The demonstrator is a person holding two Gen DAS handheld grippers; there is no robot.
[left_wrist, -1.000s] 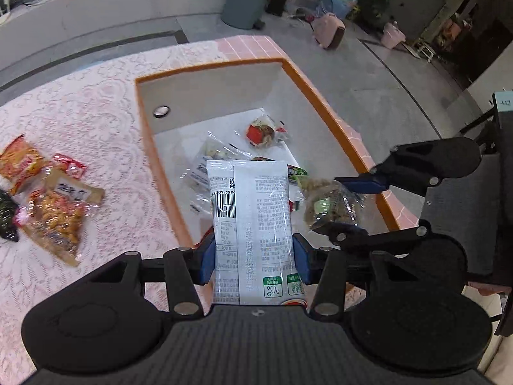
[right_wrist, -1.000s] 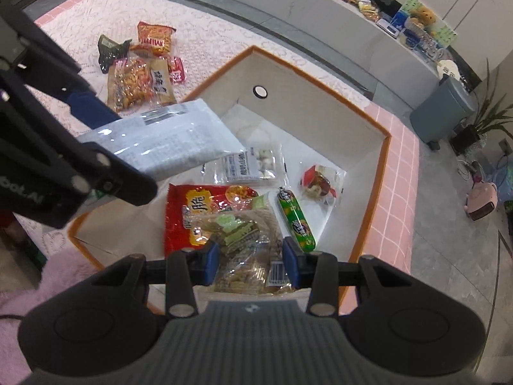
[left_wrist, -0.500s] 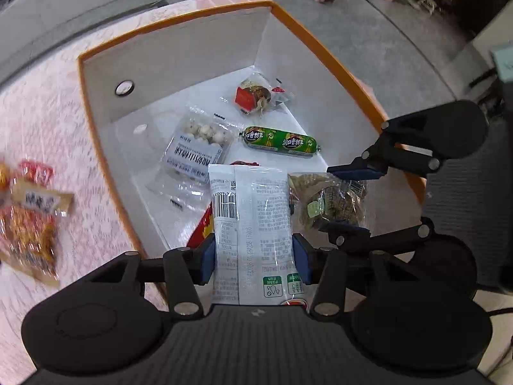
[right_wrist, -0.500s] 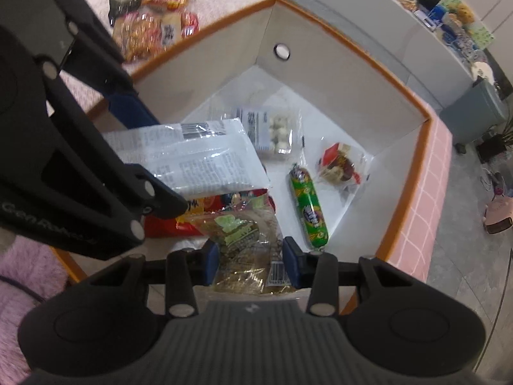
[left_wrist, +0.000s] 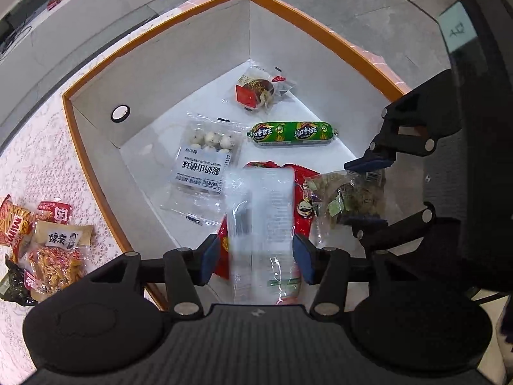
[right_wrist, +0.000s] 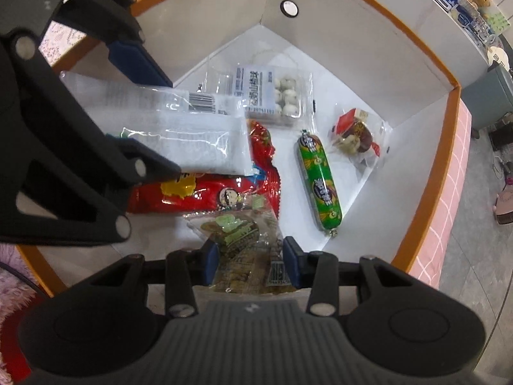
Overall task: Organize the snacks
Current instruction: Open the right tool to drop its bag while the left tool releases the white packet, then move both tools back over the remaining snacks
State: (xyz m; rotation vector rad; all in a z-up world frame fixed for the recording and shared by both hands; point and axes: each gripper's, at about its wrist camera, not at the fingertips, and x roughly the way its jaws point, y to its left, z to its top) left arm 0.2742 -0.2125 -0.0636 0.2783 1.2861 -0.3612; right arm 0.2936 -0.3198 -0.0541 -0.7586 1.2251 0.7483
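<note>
My left gripper (left_wrist: 258,258) is low inside the orange-rimmed white box (left_wrist: 160,64). Its jaws stand apart on either side of a white snack packet (left_wrist: 263,221) that looks blurred and loose between them. That packet also shows in the right wrist view (right_wrist: 179,131), lying over a red bag (right_wrist: 205,192). My right gripper (right_wrist: 251,264) is shut on a clear bag of brownish-green snacks (right_wrist: 243,240), held low in the box beside the left gripper. The same bag shows in the left wrist view (left_wrist: 349,199).
On the box floor lie a green sausage (left_wrist: 291,133), a tray of white balls (left_wrist: 205,160) and a small red-and-brown packet (left_wrist: 256,91). Several snack bags (left_wrist: 45,243) lie on the lace tablecloth left of the box.
Both grippers have moved down into the box with their packets. The left jaws have opened a little and the white packet is slipping down, blurred.
</note>
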